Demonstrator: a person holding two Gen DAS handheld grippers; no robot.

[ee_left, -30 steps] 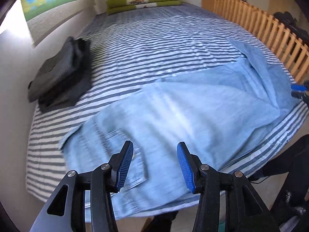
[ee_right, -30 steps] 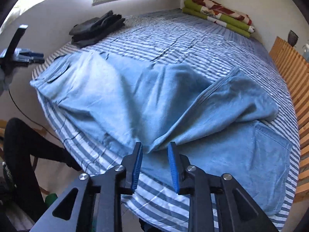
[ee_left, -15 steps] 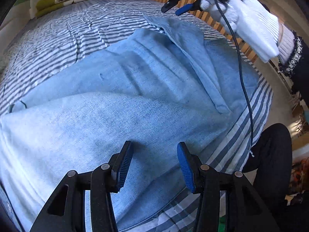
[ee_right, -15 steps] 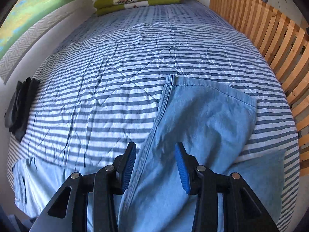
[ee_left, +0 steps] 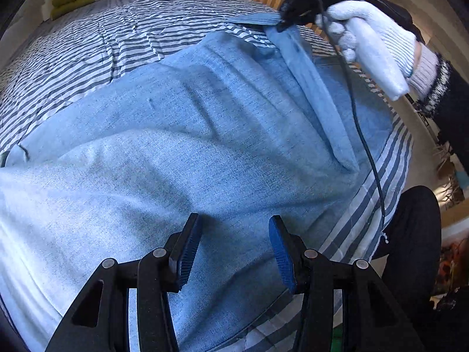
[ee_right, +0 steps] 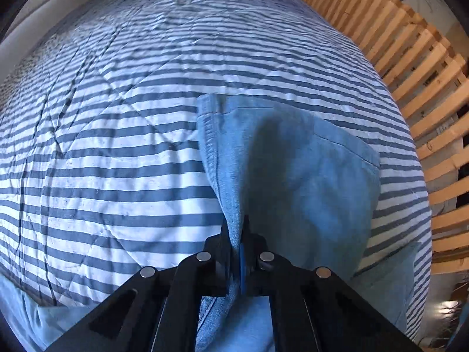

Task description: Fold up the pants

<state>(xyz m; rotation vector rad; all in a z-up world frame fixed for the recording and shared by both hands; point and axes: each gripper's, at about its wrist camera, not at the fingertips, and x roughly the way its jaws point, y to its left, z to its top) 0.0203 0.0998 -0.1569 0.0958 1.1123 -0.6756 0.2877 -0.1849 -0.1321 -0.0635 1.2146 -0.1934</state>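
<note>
— Where are the pants?
— Spread on the striped bed. The right tool pinches a fold of a leg.
— And the left tool?
— Spread above the fabric, gripping nothing.

Now clamping tight on the hem edge of the pants, the right gripper, after hovering with jaws apart over that leg half a second ago. Lifting the pinched fold off the striped bedspread into a raised ridge, where it was lying flat. Seen from the left wrist, the gloved hand sitting lower and closer to the denim than before. Over the same span, barely shifting, the left gripper, after swinging across from the pocket end.
</note>
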